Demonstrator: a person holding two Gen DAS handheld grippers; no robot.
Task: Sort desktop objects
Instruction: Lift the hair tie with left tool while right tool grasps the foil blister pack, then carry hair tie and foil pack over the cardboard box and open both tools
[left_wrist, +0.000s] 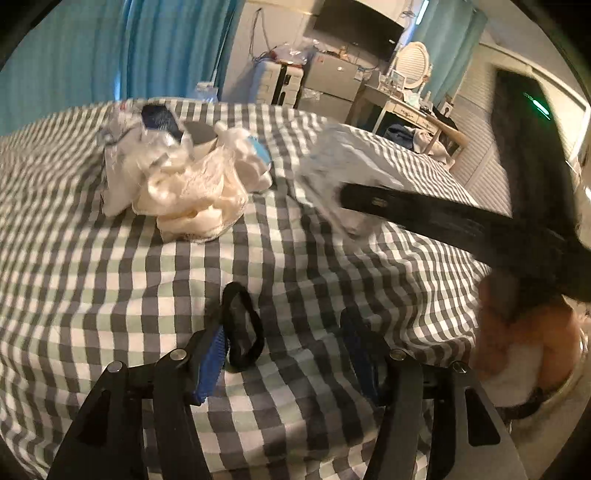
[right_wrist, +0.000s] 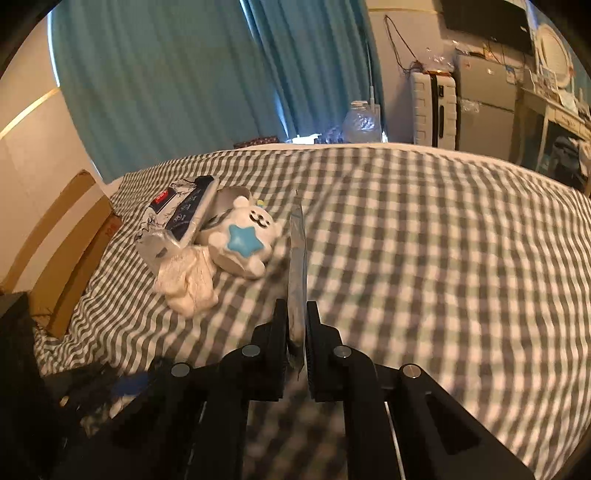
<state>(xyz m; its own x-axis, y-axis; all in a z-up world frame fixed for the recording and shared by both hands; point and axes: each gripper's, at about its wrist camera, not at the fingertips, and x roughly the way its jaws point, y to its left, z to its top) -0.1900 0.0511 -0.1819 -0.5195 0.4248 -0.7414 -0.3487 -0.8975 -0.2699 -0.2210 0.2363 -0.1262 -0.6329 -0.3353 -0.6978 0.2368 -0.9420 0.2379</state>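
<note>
My right gripper (right_wrist: 296, 325) is clamped tight on a thin, flat plastic packet (right_wrist: 297, 258), which stands on edge between my fingers and reaches forward over the checked bedspread (right_wrist: 424, 240). From my left wrist view the same packet (left_wrist: 343, 166) shows as a pale, blurred sheet held up above the cloth at the tip of the right gripper's long black finger (left_wrist: 424, 210), and the hand (left_wrist: 524, 332) behind that gripper appears at the right edge. My left gripper (left_wrist: 291, 328) stands about half open, blue pads apart, with nothing pressed between them; a black loop of band (left_wrist: 242, 328) lies on the cloth just beside the left pad, and I cannot tell whether it touches. Farther out on the bedspread, left of the packet, sits the pile of things to sort: a white plush toy with a blue star (right_wrist: 242, 236), a crumpled white cloth (right_wrist: 188, 284) in front of it, and a dark blue and white pouch (right_wrist: 192, 210) leaning behind them. A cardboard box (right_wrist: 62, 240) rests at the bed's left edge, with teal curtains (right_wrist: 166, 81) behind.
</note>
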